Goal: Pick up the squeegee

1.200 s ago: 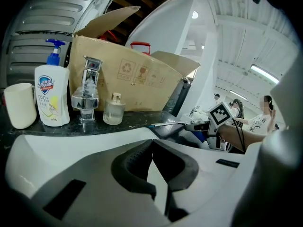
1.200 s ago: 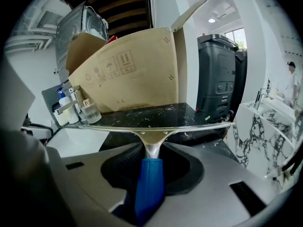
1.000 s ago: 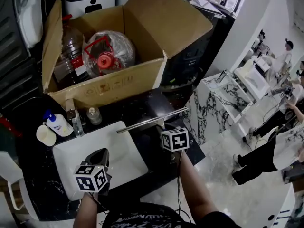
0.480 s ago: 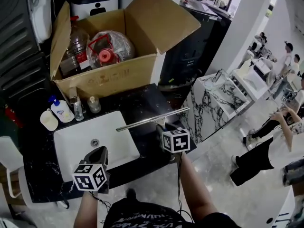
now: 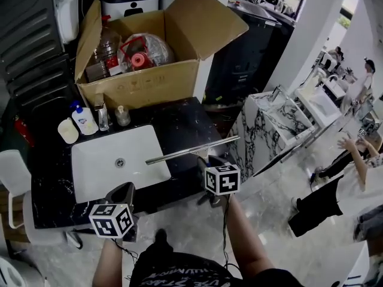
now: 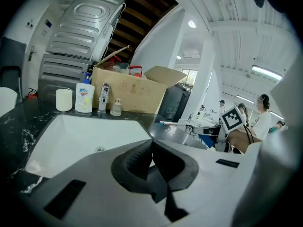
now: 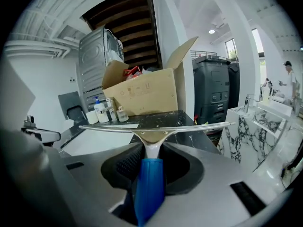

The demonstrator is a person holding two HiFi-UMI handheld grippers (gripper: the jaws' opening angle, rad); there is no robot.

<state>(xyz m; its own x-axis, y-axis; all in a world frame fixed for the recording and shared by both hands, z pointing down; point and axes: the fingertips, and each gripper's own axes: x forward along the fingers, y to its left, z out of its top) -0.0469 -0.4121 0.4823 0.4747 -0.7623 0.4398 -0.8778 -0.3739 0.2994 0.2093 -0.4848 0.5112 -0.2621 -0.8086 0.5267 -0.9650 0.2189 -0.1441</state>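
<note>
Free room over the sink [image 5: 102, 172]; cardboard box [image 5: 149, 84] and bottles [image 5: 84, 120] behind it.

No lettering can be read in any view. The cardboard box [image 5: 149, 85] carries printed marks on its front face, too small to make out. The pump bottle [image 5: 85, 119] carries a coloured label, wording illegible.

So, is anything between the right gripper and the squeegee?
Nothing visible does: the right gripper is shut on the squeegee by its blue handle, and nothing else sits between the jaws.
</note>
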